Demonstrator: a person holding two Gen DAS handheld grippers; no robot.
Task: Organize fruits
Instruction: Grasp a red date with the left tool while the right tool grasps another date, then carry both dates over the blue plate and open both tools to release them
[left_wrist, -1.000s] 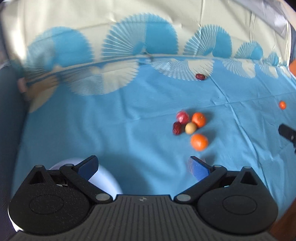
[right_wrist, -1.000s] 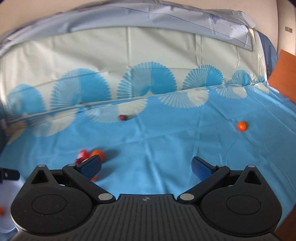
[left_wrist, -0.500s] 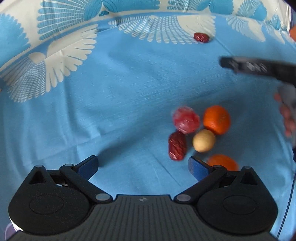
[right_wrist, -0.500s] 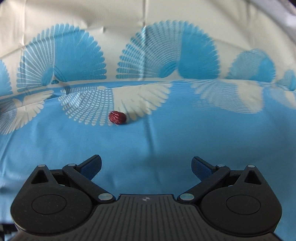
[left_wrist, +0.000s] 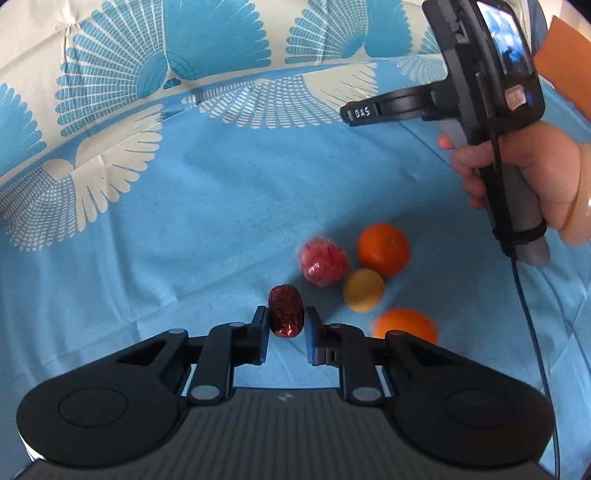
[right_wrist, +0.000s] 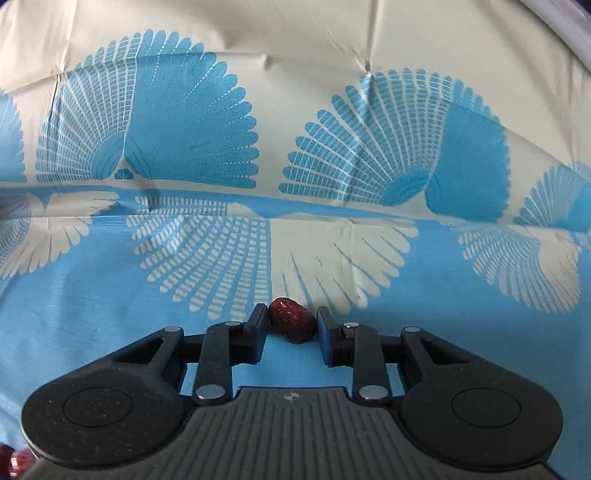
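The left tongs (left_wrist: 286, 325) reach forward low over the blue cloth (left_wrist: 184, 221) on the tabletop, drawn in narrow on a dark red date (left_wrist: 285, 311) that stands between their pads, both pads at its sides. Just right of it lies a cluster: a pink-red fruit (left_wrist: 323, 261), a tangerine (left_wrist: 383, 250), a small yellow fruit (left_wrist: 363, 290) and a second tangerine (left_wrist: 405, 326) partly behind the right finger.

Upper right in the left view, a bare hand (left_wrist: 524, 177) grips the handle of the right tool upright; its arm, lettered "DAS" (left_wrist: 362, 112), points left.

The right tongs (right_wrist: 291, 326) are also narrow, flanking a second date (right_wrist: 291, 325) lying slantwise on the cloth; the left pad touches it, while contact at the right pad is unclear.
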